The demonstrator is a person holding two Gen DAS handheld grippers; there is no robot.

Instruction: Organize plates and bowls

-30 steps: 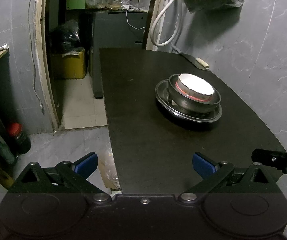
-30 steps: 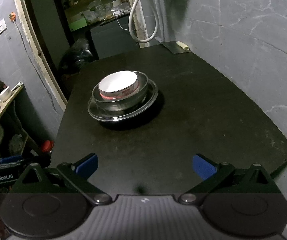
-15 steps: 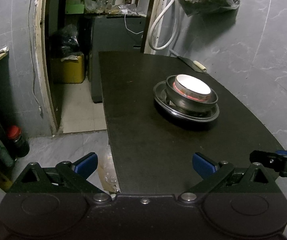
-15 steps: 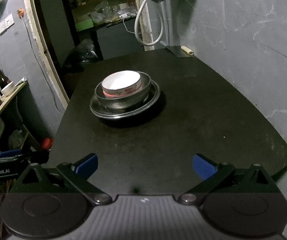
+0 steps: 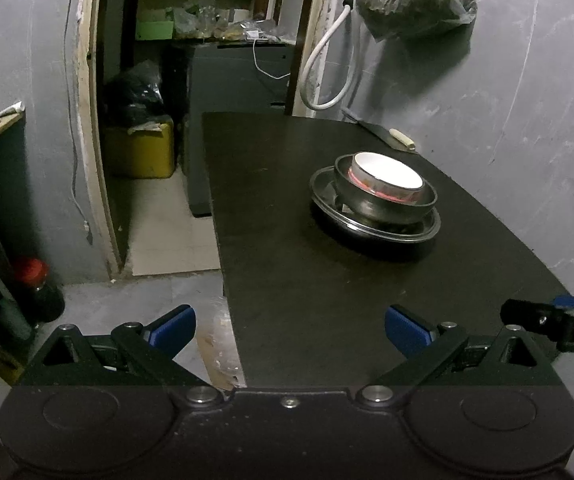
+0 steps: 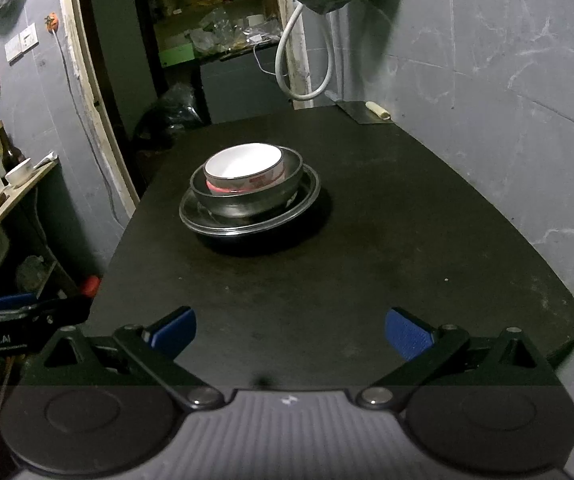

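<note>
Black and matte, the table (image 6: 387, 248) carries one stack set toward its middle, within reach of both grippers. Largest in the stack is a metal plate (image 6: 307, 196) at the bottom, possibly on a dark base that cannot be told apart from shadow. In it sits one metal bowl (image 6: 247, 204), and inside that one white bowl (image 6: 243, 162) with a red band. They nest by size, which by my judgement keeps the pile stable and suggests the sorting is largely done. Count: one plate, two bowls. The left gripper (image 5: 290, 326) hangs at the near table edge, jaws spread wide, holding nothing. The right gripper (image 6: 290, 326) hovers over the near table, equally wide and empty, well apart from the stack.
</note>
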